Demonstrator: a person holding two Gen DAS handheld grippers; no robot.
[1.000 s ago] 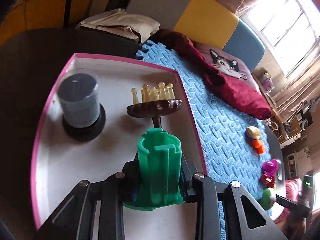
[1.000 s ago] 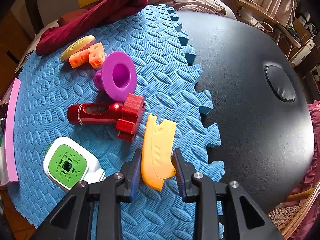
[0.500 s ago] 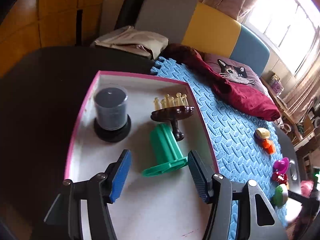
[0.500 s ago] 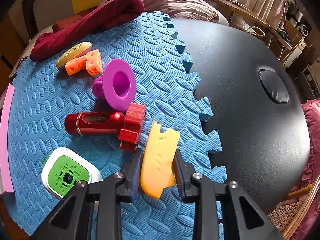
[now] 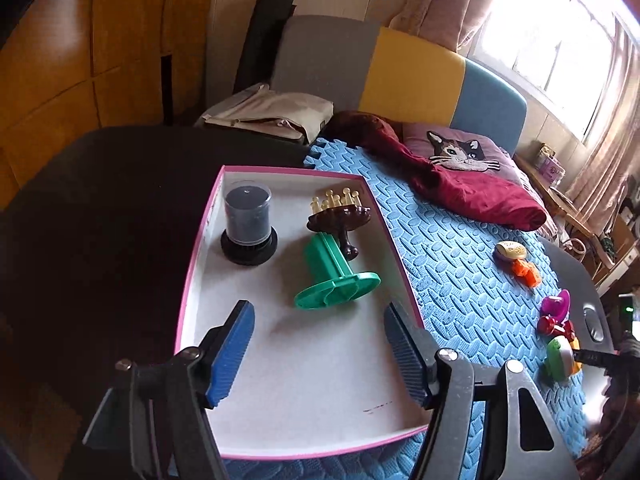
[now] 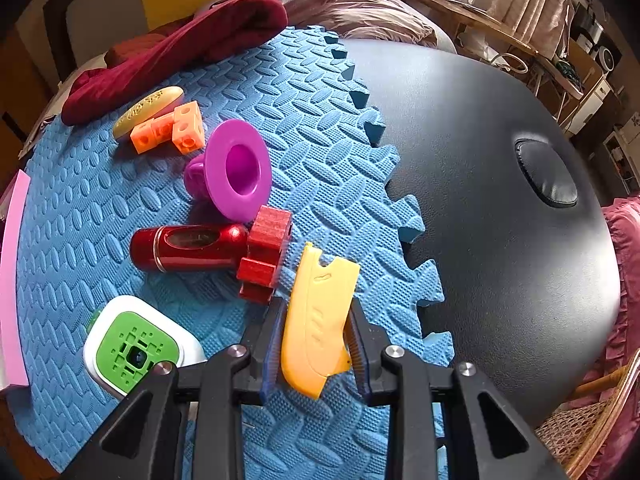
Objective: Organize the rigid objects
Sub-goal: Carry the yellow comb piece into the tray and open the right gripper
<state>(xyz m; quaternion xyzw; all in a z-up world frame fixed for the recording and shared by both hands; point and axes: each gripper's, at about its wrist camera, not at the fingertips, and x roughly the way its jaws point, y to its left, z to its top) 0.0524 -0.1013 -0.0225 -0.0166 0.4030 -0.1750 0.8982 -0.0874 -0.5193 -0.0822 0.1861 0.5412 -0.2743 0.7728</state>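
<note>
We find the green flanged plastic piece (image 5: 332, 276) lying released beyond the left gripper (image 5: 320, 354), whose jaws have just been opening and drawn back; the right gripper (image 6: 314, 354) clamps the yellow plastic blade (image 6: 316, 320).

Both the left gripper (image 5: 318, 346) and the right gripper (image 6: 314, 340) have black angular frames, silver screws, and blue ribbed pads (image 5: 232, 350).

A home living room: a padded sofa (image 5: 400, 76) (cat-face cushion (image 5: 460, 154) on it), curtained window (image 5: 560, 40), wood-panelled wall (image 5: 80, 60).
</note>
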